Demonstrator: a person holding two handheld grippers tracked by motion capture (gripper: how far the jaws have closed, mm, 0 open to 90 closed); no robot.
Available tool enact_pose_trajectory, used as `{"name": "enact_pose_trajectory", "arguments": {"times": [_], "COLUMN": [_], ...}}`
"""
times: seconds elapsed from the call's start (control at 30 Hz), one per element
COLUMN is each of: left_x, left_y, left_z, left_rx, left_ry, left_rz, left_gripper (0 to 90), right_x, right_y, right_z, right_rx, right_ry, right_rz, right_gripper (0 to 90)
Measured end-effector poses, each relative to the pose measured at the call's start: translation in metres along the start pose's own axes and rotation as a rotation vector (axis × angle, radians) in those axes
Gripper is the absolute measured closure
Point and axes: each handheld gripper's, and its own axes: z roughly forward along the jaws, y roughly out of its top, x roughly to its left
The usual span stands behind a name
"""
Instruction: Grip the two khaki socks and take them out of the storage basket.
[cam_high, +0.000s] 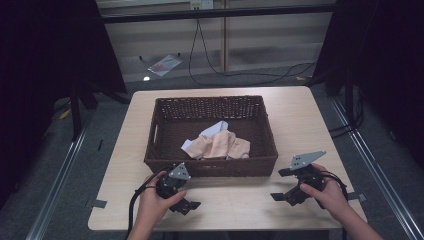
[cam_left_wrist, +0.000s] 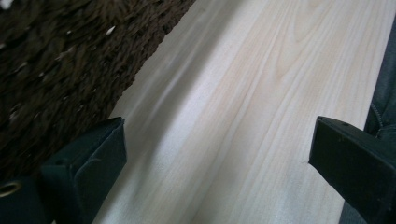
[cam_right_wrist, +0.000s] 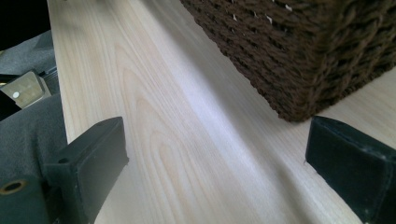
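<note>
A dark wicker basket is seen on a pale wooden tabletop, with peach and light blue cloths heaped inside it. The left gripper and right gripper are held low over the tabletop in front of the basket, fingers spread wide and empty. No cloth appears to have been taken yet. Next, a reach over the near wall into the basket is likely called for.

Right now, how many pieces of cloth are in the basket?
2 that I can tell: a peach cloth crumpled near the middle of the basket, and a pale blue cloth partly under it. More may be hidden beneath.
</note>
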Motion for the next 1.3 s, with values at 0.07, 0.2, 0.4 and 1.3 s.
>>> {"name": "enact_pose_trajectory", "arguments": {"times": [0.07, 0.2, 0.4, 1.3], "left_x": [0.000, 0.000, 0.000, -0.005], "left_y": [0.001, 0.002, 0.010, 0.055], "left_z": [0.000, -0.001, -0.005, -0.019], "left_rx": [0.006, 0.027, 0.042, 0.161], "left_ry": [-0.007, -0.024, -0.039, -0.169], "left_rz": [0.007, 0.012, 0.009, 0.028], "left_gripper": [3.9, 4.1, 4.2, 4.4], "right_x": [0.000, 0.001, 0.001, 0.002], "right_y": [0.000, 0.000, -0.002, -0.008], "right_z": [-0.001, -0.002, -0.002, -0.008], "right_rx": [0.001, -0.009, -0.007, -0.014], "right_ry": [-0.003, -0.007, -0.002, -0.010], "right_rz": [-0.001, 0.008, 0.007, 0.017], "right_gripper": [5.2, 5.2, 5.1, 5.2]}}
